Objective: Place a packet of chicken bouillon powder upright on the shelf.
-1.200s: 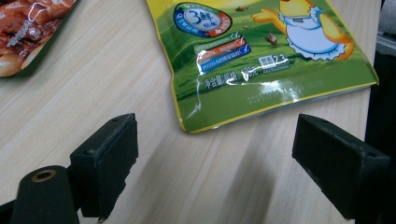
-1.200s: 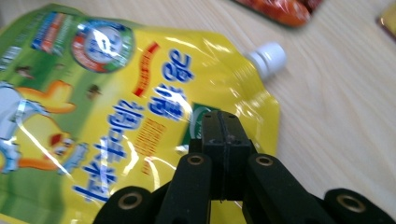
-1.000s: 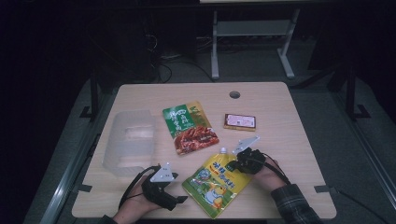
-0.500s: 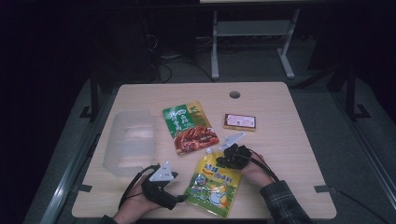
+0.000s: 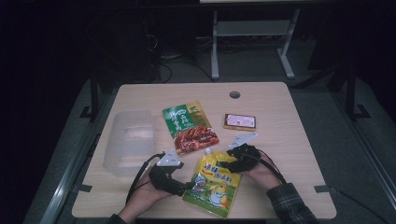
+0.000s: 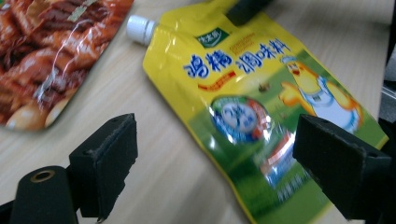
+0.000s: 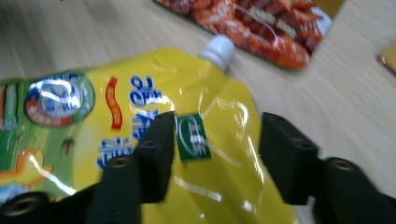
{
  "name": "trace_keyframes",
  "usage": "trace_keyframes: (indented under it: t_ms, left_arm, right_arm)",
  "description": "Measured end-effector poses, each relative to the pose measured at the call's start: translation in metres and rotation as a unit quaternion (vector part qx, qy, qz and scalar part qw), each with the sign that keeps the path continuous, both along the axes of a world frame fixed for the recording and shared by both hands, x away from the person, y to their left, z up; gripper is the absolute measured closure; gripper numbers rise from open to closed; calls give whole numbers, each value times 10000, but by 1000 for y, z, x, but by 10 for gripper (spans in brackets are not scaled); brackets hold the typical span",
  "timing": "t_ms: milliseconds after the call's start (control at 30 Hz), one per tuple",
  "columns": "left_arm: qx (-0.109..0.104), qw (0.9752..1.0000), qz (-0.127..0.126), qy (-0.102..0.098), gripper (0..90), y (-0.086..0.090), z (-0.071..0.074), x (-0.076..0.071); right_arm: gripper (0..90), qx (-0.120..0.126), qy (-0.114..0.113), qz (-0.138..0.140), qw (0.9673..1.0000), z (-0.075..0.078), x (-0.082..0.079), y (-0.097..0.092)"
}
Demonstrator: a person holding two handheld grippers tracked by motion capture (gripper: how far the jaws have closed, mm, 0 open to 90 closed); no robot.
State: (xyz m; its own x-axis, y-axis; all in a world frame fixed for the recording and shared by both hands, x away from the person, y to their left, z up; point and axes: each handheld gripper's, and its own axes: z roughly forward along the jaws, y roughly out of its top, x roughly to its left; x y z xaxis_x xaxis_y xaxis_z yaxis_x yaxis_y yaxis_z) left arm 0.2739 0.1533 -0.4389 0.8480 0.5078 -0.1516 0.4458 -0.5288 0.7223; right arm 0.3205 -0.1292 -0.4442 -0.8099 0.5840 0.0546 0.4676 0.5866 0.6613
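Note:
A yellow spout pouch (image 5: pixel 214 183) with a white cap (image 5: pixel 208 151) lies flat near the table's front edge. My right gripper (image 5: pixel 220 164) hovers over the pouch's upper right corner. Its jaws have just been opening. In the right gripper view the right gripper (image 7: pixel 218 128) stands apart above the pouch (image 7: pixel 140 93), and the pads do not press on it. My left gripper (image 5: pixel 189 185) is at the pouch's left edge. In the left gripper view the left gripper (image 6: pixel 217 140) gapes wide, and the pouch (image 6: pixel 243 84) lies ahead between the jaws, untouched.
A green and red snack bag (image 5: pixel 189 127) lies just behind the pouch's cap. A small flat box (image 5: pixel 239 122) sits to its right. A clear plastic container (image 5: pixel 129 140) stands at the left of the wooden table (image 5: pixel 289 149).
The pouch has slid left and turned, with the right gripper following it. The right jaws have let go. The left gripper has come right, up to the pouch's left edge.

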Motion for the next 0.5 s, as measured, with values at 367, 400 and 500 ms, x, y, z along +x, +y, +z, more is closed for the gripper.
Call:
trace_keyframes:
  t_ms: [367,400,500]
  left_arm:
    - [336,9993,20,147,135,-36,-15,26]
    - [404,9991,20,159,135,-39,-16,28]
    - [510,9985,14,187,135,-44,-21,30]
  right_arm:
    - [261,-57,-119,-317,9994,3,-36,-31]
    - [250,-36,-126,-350,9993,3,-38,-35]
    - [240,48,-119,-488,9987,3,-46,-43]
